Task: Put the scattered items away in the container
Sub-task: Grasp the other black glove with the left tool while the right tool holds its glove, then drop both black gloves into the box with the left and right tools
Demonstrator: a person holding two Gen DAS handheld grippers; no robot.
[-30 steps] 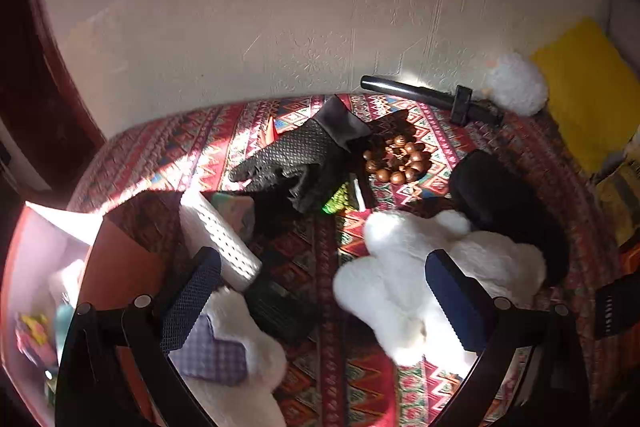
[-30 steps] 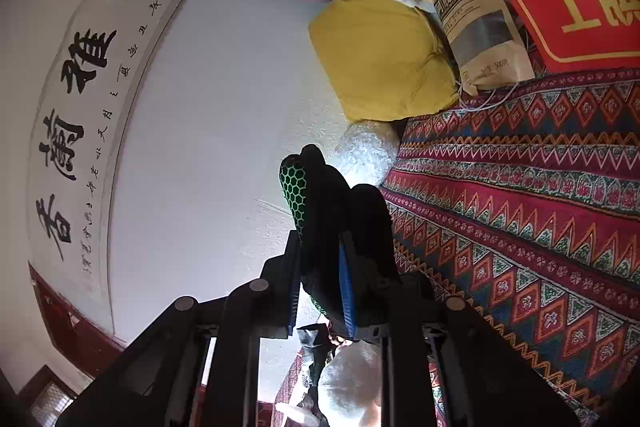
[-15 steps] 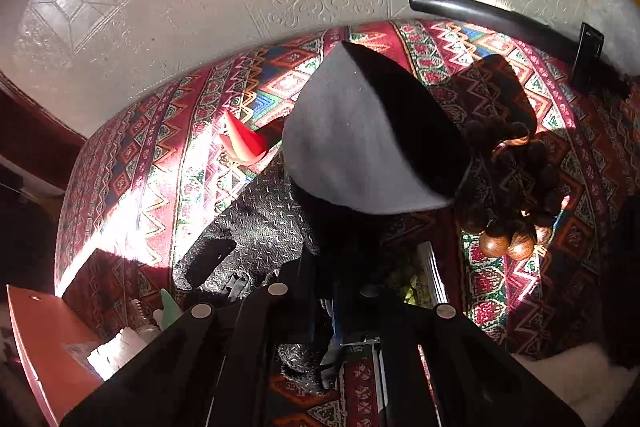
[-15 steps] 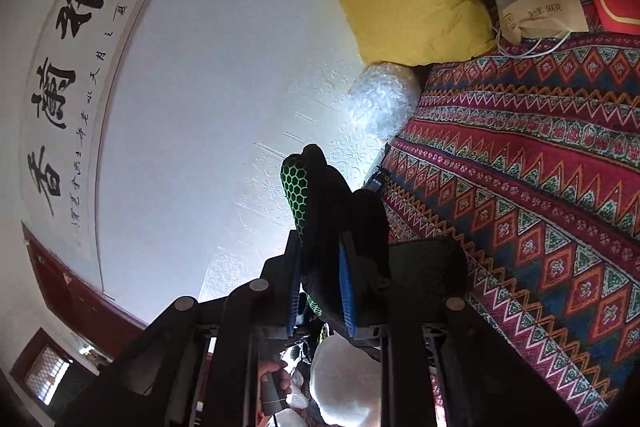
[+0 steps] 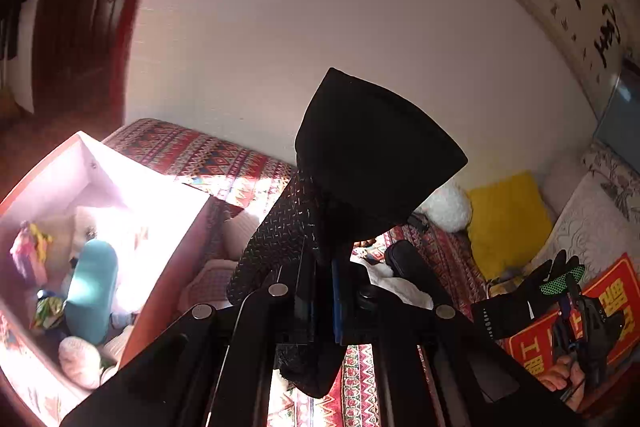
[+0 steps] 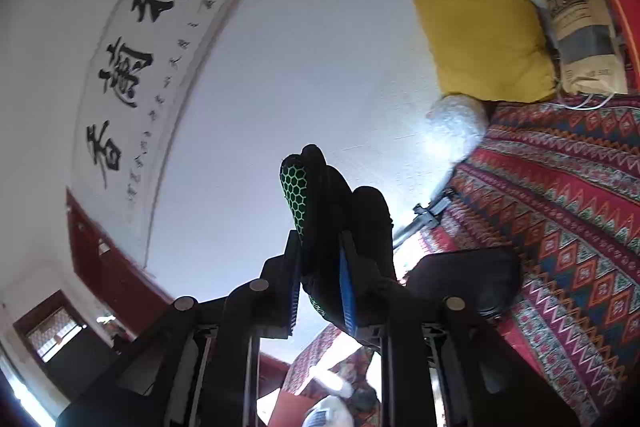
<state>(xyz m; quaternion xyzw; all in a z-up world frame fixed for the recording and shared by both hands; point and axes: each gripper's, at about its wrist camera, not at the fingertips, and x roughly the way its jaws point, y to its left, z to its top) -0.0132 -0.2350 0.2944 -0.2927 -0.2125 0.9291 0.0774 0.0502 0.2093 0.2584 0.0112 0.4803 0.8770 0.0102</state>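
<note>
While the left gripper (image 5: 324,291) is pinched tight on a black textured glove (image 5: 280,239), low centre of the left view, the entry runs as follows.

Item, lower left of that view: open box (image 5: 168,195), white inside, holding a teal bottle (image 5: 92,291) and small toys. Not yet under the glove.

Item, centre: the glove, cuff standing up and fingers drooping toward the patterned bedspread (image 5: 224,163). Risk: the fabric is limp and gripped at one narrow spot, so a quick swing could let it slide out short of the box, or a trailing finger could catch the near wall.

Item, lower right: right gripper (image 5: 568,291), closed on a second black glove with green honeycomb tips (image 5: 520,307), carried well apart from the box. Risk: both hands arriving together could collide over the opening.

Change against the earlier frame: the left claw stood spread above the glove, beads and white plush lying on the bed; now it is shut with the glove lifted clear. The right grip is unchanged.
</note>
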